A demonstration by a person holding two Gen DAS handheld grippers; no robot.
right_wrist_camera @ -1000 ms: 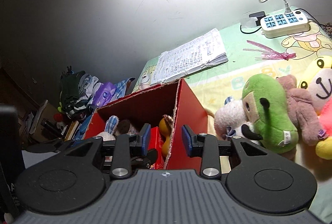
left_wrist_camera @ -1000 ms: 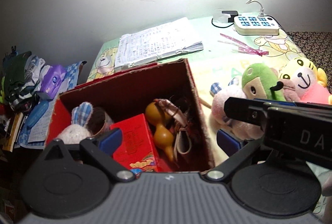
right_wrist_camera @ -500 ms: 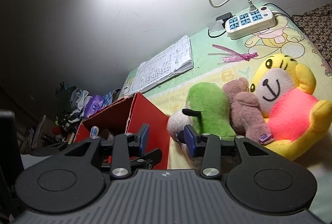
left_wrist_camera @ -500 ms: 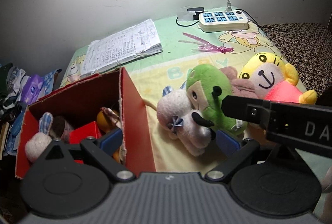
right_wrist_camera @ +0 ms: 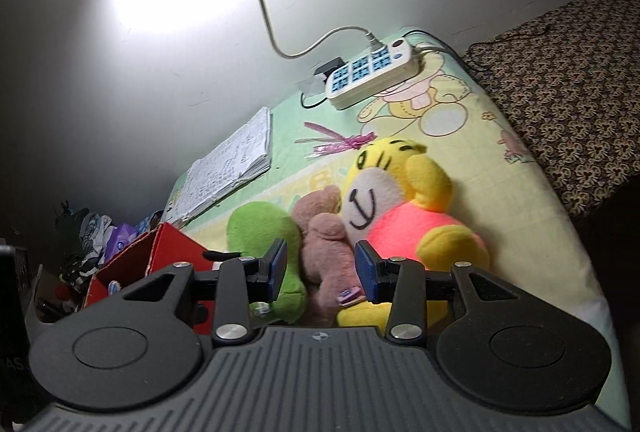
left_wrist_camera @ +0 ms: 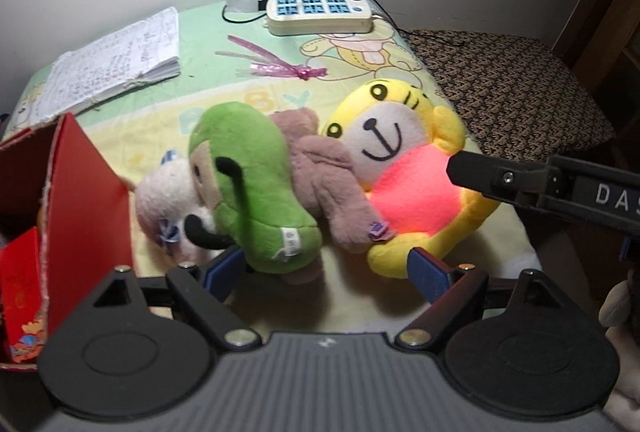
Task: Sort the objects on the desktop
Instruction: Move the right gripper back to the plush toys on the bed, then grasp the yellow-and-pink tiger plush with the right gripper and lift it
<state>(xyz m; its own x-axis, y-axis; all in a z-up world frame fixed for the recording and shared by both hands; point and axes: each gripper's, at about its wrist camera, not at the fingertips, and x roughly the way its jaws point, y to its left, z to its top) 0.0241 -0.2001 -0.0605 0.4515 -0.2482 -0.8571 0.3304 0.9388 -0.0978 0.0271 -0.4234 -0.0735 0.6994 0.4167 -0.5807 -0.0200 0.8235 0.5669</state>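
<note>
Four plush toys lie bunched together on the surface (left_wrist_camera: pixel 224 80), which is covered by a pale green and yellow cartoon-print cloth. From left in the left wrist view: a white plush (left_wrist_camera: pixel 162 192), a green plush (left_wrist_camera: pixel 256 176) lying partly over it, a brown plush (left_wrist_camera: pixel 324 176) pressed against the green one, and a yellow plush (left_wrist_camera: pixel 404 160) with a pink belly touching the brown one.

Left tool (left_wrist_camera: pixel 326 270): jaws closing, blue pads apart, nothing pressed between them. They stand just in front of the lower ends of the green and brown plush; no contact can be made out.

Right tool (right_wrist_camera: pixel 320 270): jaws at a medium gap, pads not pressing anything. In the right wrist view the brown plush (right_wrist_camera: pixel 326 252) lies in line with the gap, green plush (right_wrist_camera: pixel 260 232) beyond the left pad, yellow plush (right_wrist_camera: pixel 404 208) beyond the right. Whether the pads reach the brown plush cannot be told. The right tool's black body enters the left wrist view from the right edge, above the yellow plush.

A red cardboard box (left_wrist_camera: pixel 86 192) stands open just left of the white plush, a red packet (left_wrist_camera: pixel 22 284) inside it.

Toward the wall: an open notebook (left_wrist_camera: pixel 116 60), a pink ribbon (left_wrist_camera: pixel 280 66), a white power strip (left_wrist_camera: pixel 318 12) with a cable plugged in.
</note>
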